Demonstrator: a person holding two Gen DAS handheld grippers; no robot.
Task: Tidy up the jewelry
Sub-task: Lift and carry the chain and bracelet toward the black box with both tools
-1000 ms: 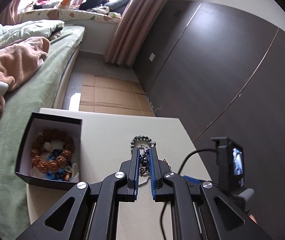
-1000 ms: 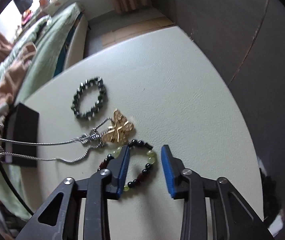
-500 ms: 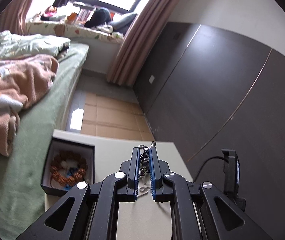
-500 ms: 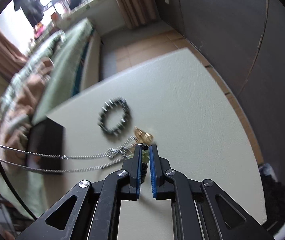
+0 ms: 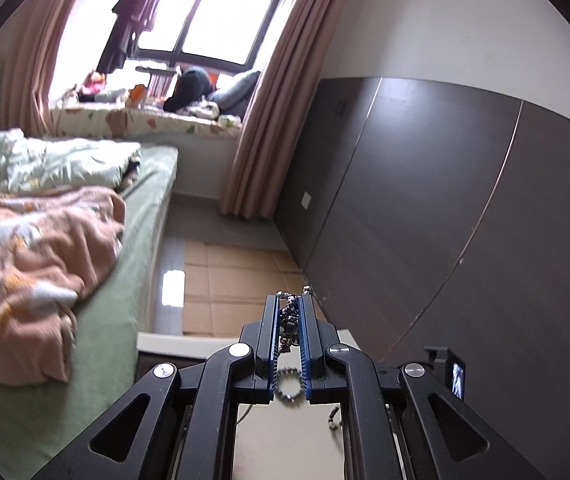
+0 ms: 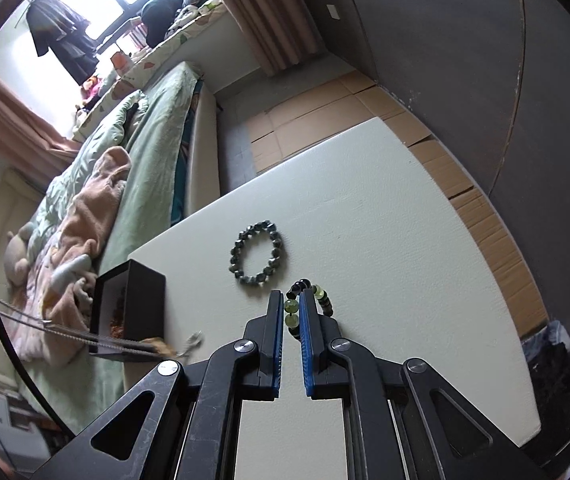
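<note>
left gripper (image 5: 289,312) fingers pinch a silver chain (image 5: 289,318); right gripper (image 6: 292,312) fingers pinch a green-black bracelet (image 6: 291,314).

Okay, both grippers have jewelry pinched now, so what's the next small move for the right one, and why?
Probably carry the right gripper left toward the black box. It is shut on the green-and-black bead bracelet, lifted off the white table, and the box sits open at the table's left edge with beads already inside.
</note>
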